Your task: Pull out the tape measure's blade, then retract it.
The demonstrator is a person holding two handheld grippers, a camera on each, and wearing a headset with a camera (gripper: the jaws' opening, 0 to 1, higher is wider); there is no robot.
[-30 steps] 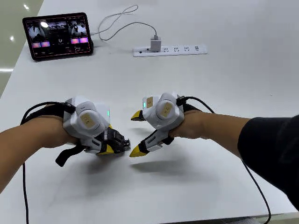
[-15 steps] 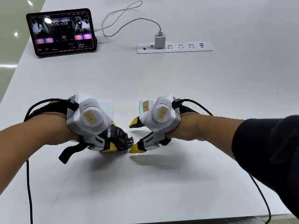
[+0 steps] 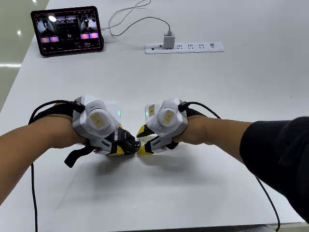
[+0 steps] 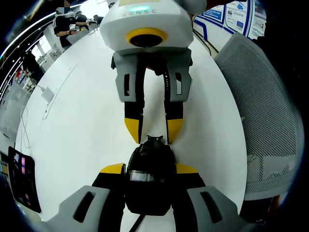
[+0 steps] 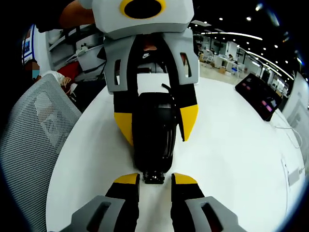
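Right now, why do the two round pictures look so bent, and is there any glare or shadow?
Head view: sharp, evenly lit, soft shadows on the table. Left gripper view: the fisheye lens curves the table edge and the chair; the tape measure is dark, with little detail. Right gripper view: same bending; ceiling lights show as bright streaks.
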